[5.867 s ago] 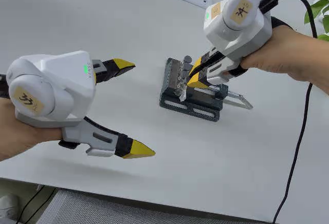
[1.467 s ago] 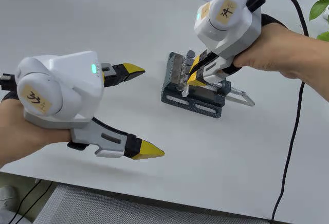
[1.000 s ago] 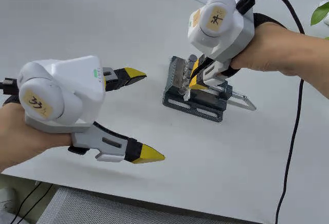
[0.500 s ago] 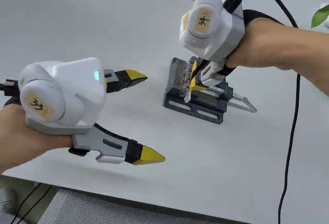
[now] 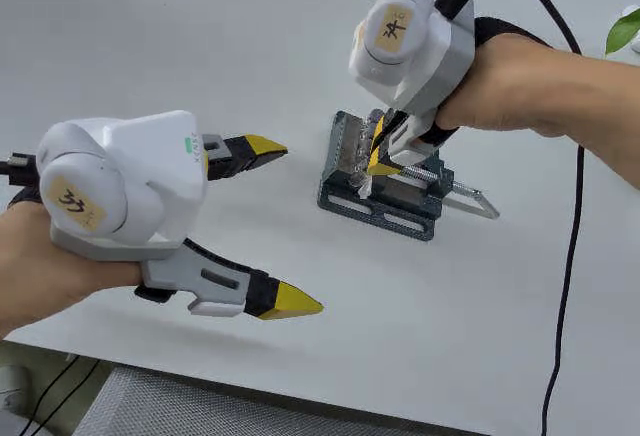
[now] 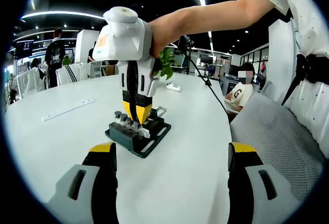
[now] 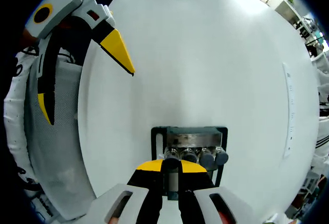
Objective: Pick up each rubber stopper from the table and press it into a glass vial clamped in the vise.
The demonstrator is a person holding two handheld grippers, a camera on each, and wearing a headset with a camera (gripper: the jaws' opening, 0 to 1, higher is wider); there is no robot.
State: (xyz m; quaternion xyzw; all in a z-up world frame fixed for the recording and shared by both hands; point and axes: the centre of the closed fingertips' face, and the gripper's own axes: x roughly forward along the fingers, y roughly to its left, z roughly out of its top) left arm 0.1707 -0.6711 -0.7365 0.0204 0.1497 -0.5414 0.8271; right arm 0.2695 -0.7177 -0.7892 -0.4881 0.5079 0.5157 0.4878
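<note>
Four glass vials [image 7: 188, 155] stand in a row in the vise [image 7: 158, 137], lower centre of the right gripper view. The right gripper [image 7: 171, 166] is at the leftmost vial, jaws clenched on a grey rubber stopper [image 7: 172, 180]. Lower left in the head view, the left gripper [image 5: 282, 224] hangs apart — jaws spread wide, holding nothing.

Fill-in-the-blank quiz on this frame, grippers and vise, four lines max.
1. The left gripper has its jaws ____.
2. The right gripper hangs above glass vials clamped in a ____.
3. Between its jaws is a grey rubber ____.
4. The table is ____.
Missing: open; vise; stopper; white.
</note>
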